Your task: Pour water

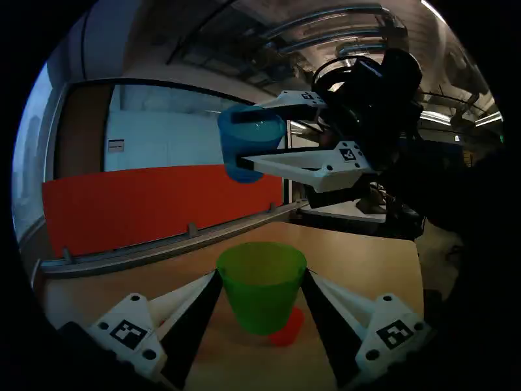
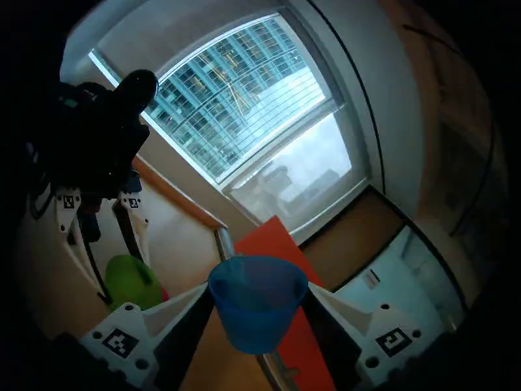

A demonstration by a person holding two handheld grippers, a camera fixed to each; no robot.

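A pale wooden table runs before a smooth orange wall panel. The left gripper clamps a translucent green tapered cup (upright, at 6 o'clock). At 12 o'clock, higher up, the right gripper grips a blue plastic cup.

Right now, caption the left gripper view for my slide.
Left gripper grips green cup; right gripper holds blue cup higher up.

Green cup and blue cup are translucent; gripper fingers are white with black-and-white square markers; panel is orange-red.
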